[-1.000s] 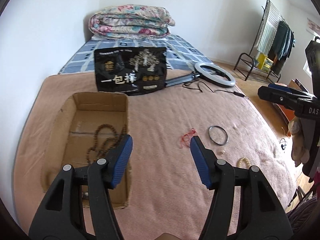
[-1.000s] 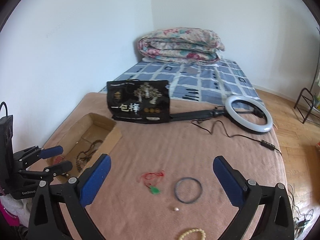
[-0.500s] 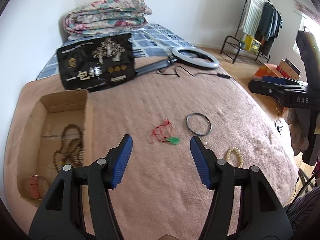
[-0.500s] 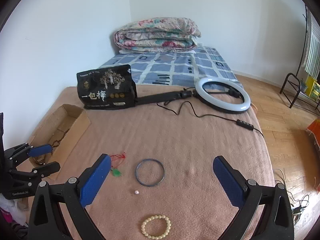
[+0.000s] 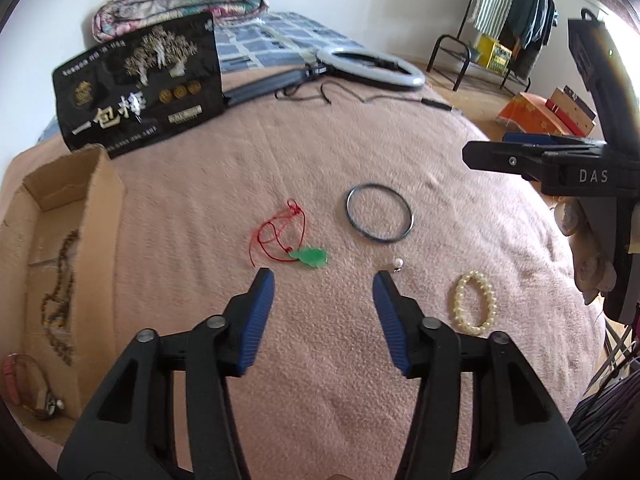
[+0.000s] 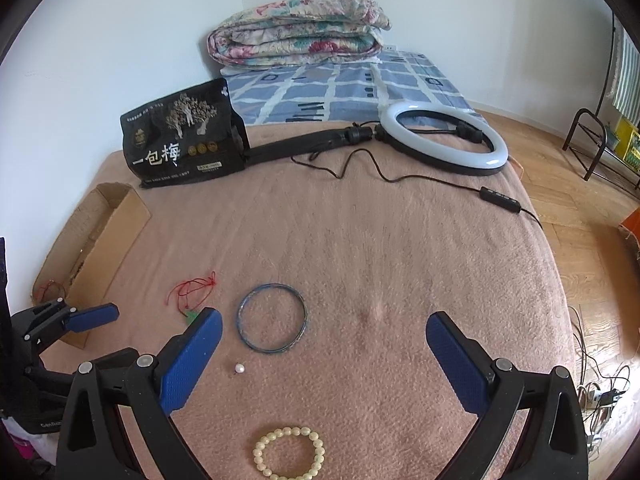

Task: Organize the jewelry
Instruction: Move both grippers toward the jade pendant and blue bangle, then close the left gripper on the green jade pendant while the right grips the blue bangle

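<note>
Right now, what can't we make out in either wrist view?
- Cardboard box: right view, its near wall hides the contents.
- Green pendant: right view, mostly behind the right gripper's finger.
- Small pearl: too small to tell its fitting.
- Watch: left view, blurred at the edge.

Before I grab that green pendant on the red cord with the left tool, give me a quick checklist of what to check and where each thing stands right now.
1. Left tool empty, jaws apart, just been closing: ok.
2. Green pendant clear of the bangle and loose pearl: ok.
3. Pads touching pendant: not ok, short of it.
4. Cardboard box open, with room: ok.
5. Right tool open, holding nothing: ok.
6. Red cord free of snags: cannot tell.
</note>
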Demonstrator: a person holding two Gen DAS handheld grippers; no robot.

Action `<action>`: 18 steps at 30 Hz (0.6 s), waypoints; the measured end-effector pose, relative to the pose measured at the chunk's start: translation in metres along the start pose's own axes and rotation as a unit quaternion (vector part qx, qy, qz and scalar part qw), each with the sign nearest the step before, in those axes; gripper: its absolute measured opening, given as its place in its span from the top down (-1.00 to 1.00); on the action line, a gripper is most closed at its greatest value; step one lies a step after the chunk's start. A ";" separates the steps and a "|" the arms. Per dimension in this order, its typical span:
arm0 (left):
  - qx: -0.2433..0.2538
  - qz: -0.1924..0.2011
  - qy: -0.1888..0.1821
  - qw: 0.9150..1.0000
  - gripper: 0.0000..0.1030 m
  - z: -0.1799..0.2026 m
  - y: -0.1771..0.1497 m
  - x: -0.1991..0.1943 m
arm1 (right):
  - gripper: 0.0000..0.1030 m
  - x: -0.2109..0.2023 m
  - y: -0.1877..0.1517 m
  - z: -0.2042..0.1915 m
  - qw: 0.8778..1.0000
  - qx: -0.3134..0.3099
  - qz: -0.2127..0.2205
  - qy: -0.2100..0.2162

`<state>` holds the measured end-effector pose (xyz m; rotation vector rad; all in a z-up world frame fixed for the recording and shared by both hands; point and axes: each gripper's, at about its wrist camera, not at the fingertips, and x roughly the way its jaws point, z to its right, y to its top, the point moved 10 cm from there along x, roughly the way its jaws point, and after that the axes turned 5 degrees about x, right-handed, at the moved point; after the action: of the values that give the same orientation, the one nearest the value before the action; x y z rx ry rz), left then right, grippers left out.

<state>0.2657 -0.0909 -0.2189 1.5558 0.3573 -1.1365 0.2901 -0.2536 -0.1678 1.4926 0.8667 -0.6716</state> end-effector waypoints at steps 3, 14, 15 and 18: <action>-0.004 -0.008 -0.001 1.000 0.08 0.000 -0.002 0.013 | -0.99 0.013 -0.004 -0.001 1.000 -0.001 -0.010 0.000; -0.001 -0.022 0.005 1.000 0.20 -0.006 -0.001 0.049 | -0.99 0.051 -0.017 -0.013 0.999 -0.025 -0.044 0.015; -0.001 -0.022 0.006 1.000 0.20 -0.007 0.000 0.051 | -0.99 0.053 -0.018 -0.014 0.998 -0.026 -0.046 0.016; -0.002 -0.023 0.005 1.000 0.20 -0.009 0.001 0.056 | -0.99 0.059 -0.020 -0.016 0.998 -0.031 -0.051 0.019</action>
<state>0.2984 -0.1025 -0.2642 1.5572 0.4044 -1.1627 0.3047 -0.2295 -0.2260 1.4175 0.9894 -0.6860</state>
